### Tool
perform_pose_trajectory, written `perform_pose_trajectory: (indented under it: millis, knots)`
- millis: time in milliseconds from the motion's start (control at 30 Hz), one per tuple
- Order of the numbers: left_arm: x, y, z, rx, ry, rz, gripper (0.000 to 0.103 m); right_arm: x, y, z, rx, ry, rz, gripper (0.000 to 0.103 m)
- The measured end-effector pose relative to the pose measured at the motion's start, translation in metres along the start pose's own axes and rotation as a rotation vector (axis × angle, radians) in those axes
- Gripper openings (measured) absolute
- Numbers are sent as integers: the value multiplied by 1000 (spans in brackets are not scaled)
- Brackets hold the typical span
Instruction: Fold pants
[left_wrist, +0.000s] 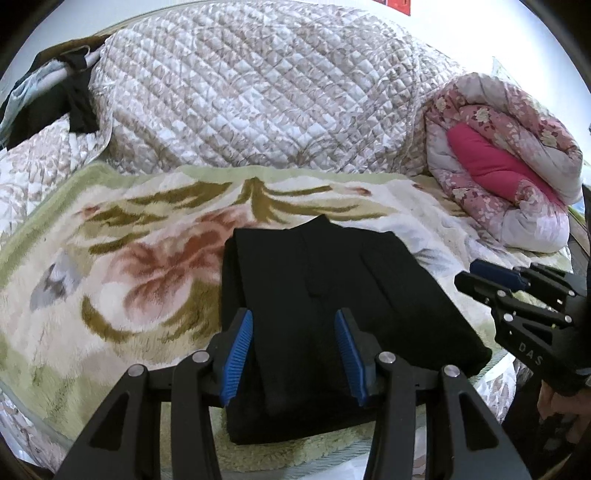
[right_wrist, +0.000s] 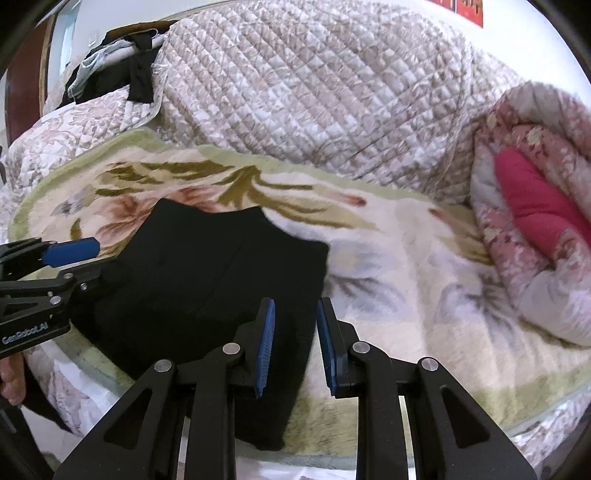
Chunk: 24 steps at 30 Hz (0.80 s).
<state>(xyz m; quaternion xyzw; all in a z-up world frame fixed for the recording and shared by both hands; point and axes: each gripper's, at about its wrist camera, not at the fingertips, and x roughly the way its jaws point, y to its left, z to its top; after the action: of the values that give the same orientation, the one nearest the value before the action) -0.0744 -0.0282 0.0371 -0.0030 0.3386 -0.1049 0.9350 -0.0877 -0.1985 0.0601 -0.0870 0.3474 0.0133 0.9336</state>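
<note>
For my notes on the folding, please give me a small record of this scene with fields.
garment: black pants, folded into a compact stack
surface: floral blanket on a bed
left gripper: open, nothing between the pads, over the pants
right gripper: open, narrow gap, empty, at the pants' right edge
behind: quilted cover, rolled pink duvet

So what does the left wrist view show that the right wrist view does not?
Only the left wrist view shows the right hand-held gripper from the side, at the right edge. Only the right wrist view shows the left hand-held gripper from the side, over the near left part of the pants. Both show the folded black pants on the floral blanket, with the quilted bedding behind.
</note>
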Motion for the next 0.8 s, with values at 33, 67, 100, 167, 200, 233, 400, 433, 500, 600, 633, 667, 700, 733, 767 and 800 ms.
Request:
perform_pose_trajectory:
  millis: [33,67,100,167,200,233,400,433,500,600,633,667,700,733,767,800]
  knots:
    - [-1,-2,0,4,-2,-1,49,-3,-1,1,-4,-9,-18,24]
    - [-1,-3,0,7,-3,-3,49,-5,-2,2,-5,-12,-32,24]
    - [-1,-5,0,10,-2,-4,49,-9,-4,3,-9,-17,-54,24]
    - [-1,-7,0,15,2,-8,49,-15,-8,6,-7,-28,-86,24]
    - [-1,-8,0,18,3,-9,49,-18,-9,7,-5,-34,-99,24]
    - [-1,-9,0,20,4,-11,49,-21,-11,8,-6,-39,-114,26]
    - [-5,-16,-1,34,2,-21,49,-35,-19,13,3,-53,-165,38]
    - [-6,-17,-1,36,-1,-23,49,-37,-20,14,7,-55,-167,38]
    - [-9,-18,-1,37,-5,-27,49,-43,-22,17,22,-62,-154,38]
    - [-11,-20,-2,39,2,-36,49,-48,-24,19,72,-60,-73,38]
    - [-11,-21,-3,41,8,-38,49,-47,-24,18,91,-52,-29,38]
    - [-10,-21,-5,45,21,-40,49,-45,-21,16,96,-45,-9,38]
    - [-8,-21,-8,46,36,-39,49,-41,-18,13,105,-29,30,38]
    - [-6,-20,-11,45,51,-36,49,-35,-15,8,119,-11,81,38]
    - [-3,-19,-15,42,72,-31,49,-29,-12,3,130,9,121,38]
    - [-1,-18,-19,41,82,-28,49,-22,-9,-4,134,34,150,38]
